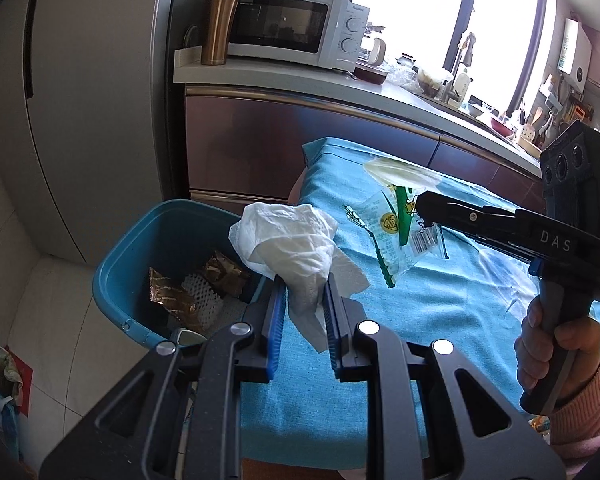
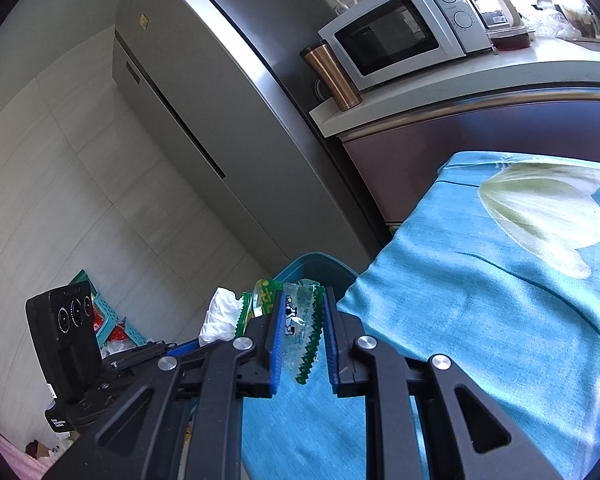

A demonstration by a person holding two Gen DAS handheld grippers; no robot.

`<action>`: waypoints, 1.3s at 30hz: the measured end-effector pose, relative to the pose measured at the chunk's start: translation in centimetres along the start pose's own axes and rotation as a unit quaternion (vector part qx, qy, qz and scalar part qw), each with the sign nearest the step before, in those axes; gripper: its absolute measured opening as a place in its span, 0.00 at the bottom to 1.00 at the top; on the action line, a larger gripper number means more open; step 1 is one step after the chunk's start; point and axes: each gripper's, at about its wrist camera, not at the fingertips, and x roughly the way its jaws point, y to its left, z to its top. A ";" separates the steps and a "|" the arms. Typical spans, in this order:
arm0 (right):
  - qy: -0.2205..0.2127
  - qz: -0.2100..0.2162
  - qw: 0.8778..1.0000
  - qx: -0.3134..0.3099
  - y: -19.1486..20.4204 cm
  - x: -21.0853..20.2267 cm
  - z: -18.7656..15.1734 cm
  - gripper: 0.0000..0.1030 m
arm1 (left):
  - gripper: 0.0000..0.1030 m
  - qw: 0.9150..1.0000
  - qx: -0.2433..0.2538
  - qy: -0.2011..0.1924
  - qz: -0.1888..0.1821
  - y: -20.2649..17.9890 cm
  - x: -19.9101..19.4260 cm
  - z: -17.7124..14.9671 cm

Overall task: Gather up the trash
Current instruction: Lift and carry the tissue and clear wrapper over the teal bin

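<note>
My left gripper point(image 1: 302, 284) is clamped on a soft, crumpled white tissue point(image 1: 288, 240), held at the table's edge beside the blue plastic bin point(image 1: 120, 280). My right gripper point(image 2: 302, 300) pinches a crinkly clear snack wrapper point(image 2: 300, 320) with green zigzag edges above the woven turquoise tablecloth point(image 2: 480, 320).

Both grippers point(image 1: 302, 284) point(image 2: 302, 300) clamped, angled downward.
</note>
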 end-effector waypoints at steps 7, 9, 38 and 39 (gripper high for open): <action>0.008 0.001 1.000 -0.003 0.5 1.5 0.4 0.16 | 0.19 1.000 -0.011 -0.003 0.013 1.6 0.1 0.4; 0.011 0.002 1.000 -0.006 0.8 2.1 0.6 0.16 | 0.19 1.000 -0.017 -0.004 0.019 2.3 0.2 0.5; 0.066 -0.013 0.997 -0.039 3.7 10.3 1.5 0.16 | 0.19 0.995 -0.066 0.024 0.069 8.3 3.5 0.4; 0.068 -0.013 0.997 -0.039 3.7 10.5 1.5 0.16 | 0.19 0.995 -0.068 0.026 0.069 8.4 3.6 0.4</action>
